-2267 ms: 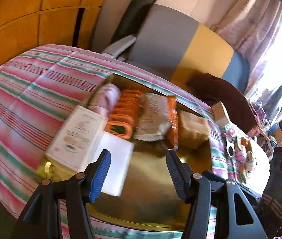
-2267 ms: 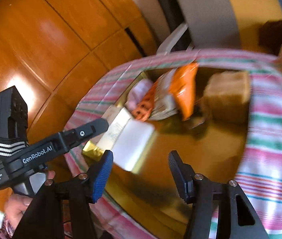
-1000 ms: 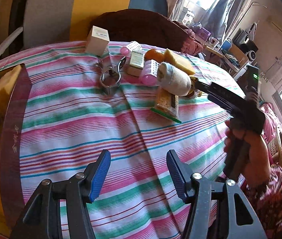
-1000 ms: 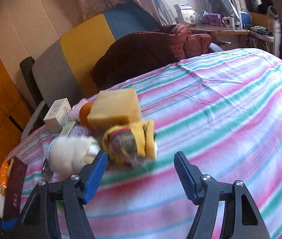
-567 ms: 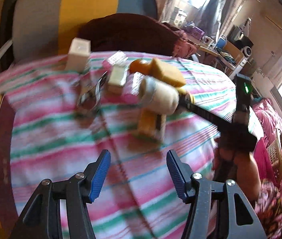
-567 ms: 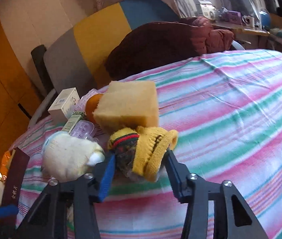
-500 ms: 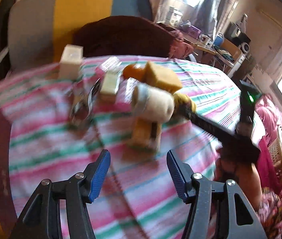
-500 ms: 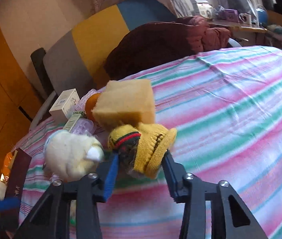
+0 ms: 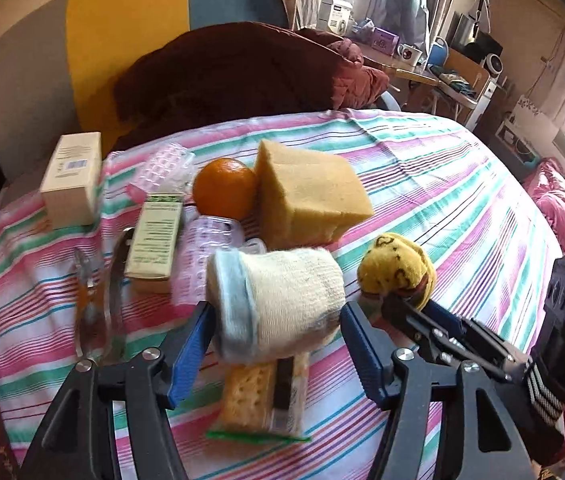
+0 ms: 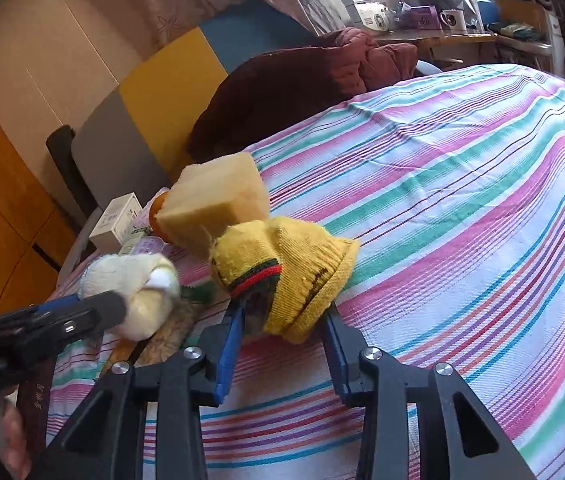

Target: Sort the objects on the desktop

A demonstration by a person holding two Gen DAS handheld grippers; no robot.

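Observation:
A rolled cream sock with a pale blue cuff [image 9: 278,304] lies on the striped tablecloth [image 9: 462,208]. My left gripper [image 9: 276,338] has its blue pads on either side of the sock, which fills the gap; it also shows in the right wrist view [image 10: 134,292]. A rolled yellow sock with a red and green band [image 10: 286,268] sits between the pads of my right gripper [image 10: 282,332], which is closed on it. The yellow sock shows in the left wrist view [image 9: 396,266] too.
Behind the socks lie a tan sponge block [image 9: 310,196], an orange [image 9: 222,188], a white box [image 9: 72,178], a small green-printed box [image 9: 156,236], clear pink plastic pieces [image 9: 206,240], metal pliers [image 9: 98,300] and a cracker packet [image 9: 262,396]. A dark red blanket [image 9: 234,68] lies on the chair behind.
Both grippers swung from the gold tray to the pile of objects. The right one closed on the yellow sock. The left one moved in until the cream sock sits between its pads.

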